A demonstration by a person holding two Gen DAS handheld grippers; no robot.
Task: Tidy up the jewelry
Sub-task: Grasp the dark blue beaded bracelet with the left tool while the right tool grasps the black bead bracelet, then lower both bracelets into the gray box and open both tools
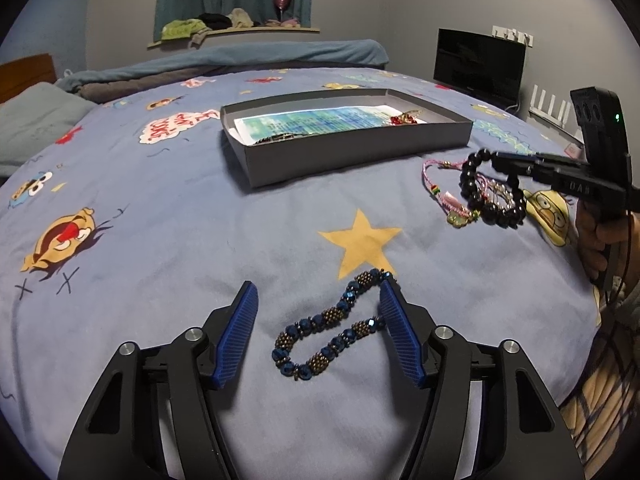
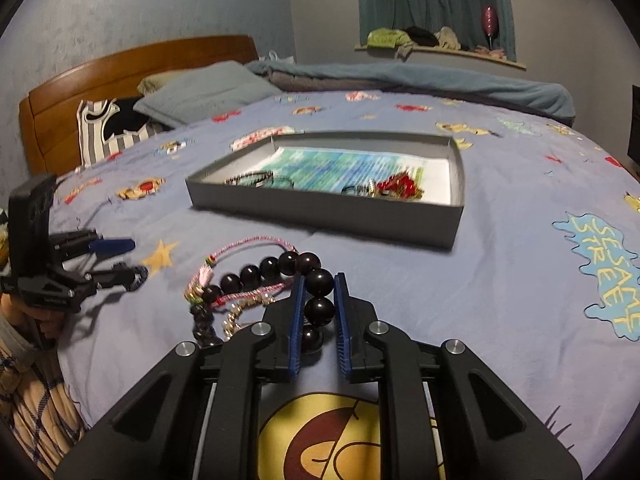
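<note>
Between the right claw's [image 2: 319, 286] blue pads [image 2: 297, 320] sits a string of black beads [image 2: 319, 284], the jaws clamped on one large bead; the rest of that loop curves off to the left over the bedspread [image 2: 500, 280]. From the left wrist view the black beads [image 1: 490, 196] hang from the right claw [image 1: 498, 158] and partly rest on the cover. Under and beside the loop lie a pink cord bracelet [image 2: 240, 246] and a small gold chain [image 2: 234, 316], tangled together and touching the beads.

Nearer the left side, a blue-and-bronze bead bracelet [image 1: 334, 320] lies flat on the bedspread between the wide-apart jaws of the left claw [image 1: 316, 290]; its upper end touches the right-hand pad [image 1: 398, 328], while the left-hand pad stands clear of it. A yellow star [image 1: 360, 240] is printed just beyond it.

Farther back stands a grey tray [image 2: 328, 216] lined with blue-green paper [image 2: 348, 170], holding dark bracelets [image 2: 250, 178] at its left end and a red piece [image 2: 400, 186] at its right.

Beyond the tray are a folded blanket [image 2: 400, 76], a pillow [image 2: 204, 92] and a wooden headboard [image 2: 120, 76].
</note>
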